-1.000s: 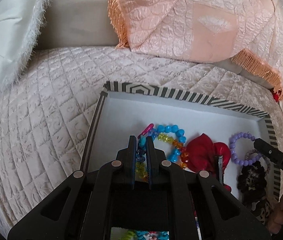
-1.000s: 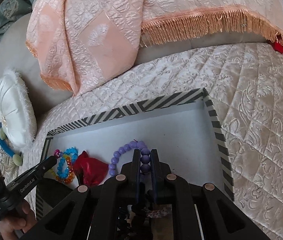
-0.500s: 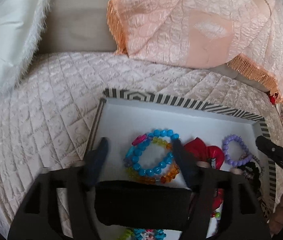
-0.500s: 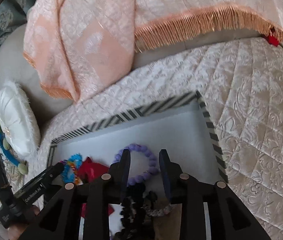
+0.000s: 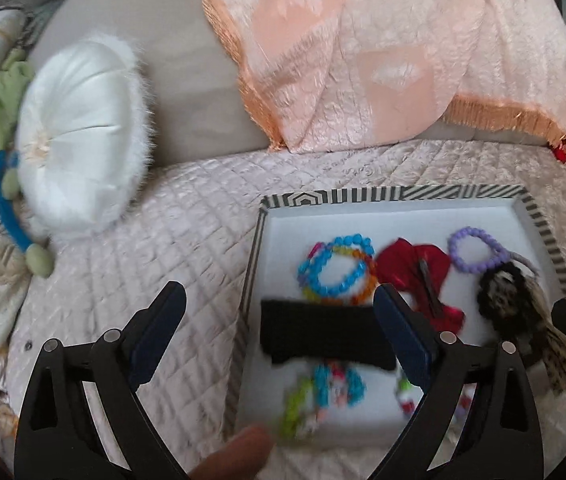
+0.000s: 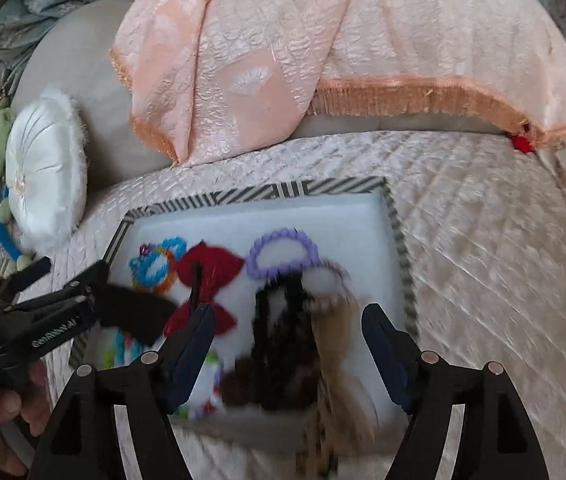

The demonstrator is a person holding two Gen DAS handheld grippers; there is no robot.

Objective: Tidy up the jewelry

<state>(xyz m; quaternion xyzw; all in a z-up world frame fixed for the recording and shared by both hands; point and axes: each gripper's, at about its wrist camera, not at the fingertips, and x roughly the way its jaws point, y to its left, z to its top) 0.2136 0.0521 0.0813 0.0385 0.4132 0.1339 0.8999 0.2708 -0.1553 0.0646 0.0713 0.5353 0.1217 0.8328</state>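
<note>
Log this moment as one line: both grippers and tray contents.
left gripper: open, empty | right gripper: open, empty | striped-rim white tray: blue-orange bead bracelet, red fabric bow, purple bead bracelet

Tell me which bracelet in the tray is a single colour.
The purple bead bracelet, lying at the far right of the tray beside the red bow. The bracelet left of the bow mixes blue, orange, yellow and pink beads.

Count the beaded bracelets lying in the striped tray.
3 clear ones: the blue-and-orange bracelet at far left, the purple bracelet at far right, and a blurred green-and-blue bracelet near the tray front. More may hide behind the left gripper.
</note>
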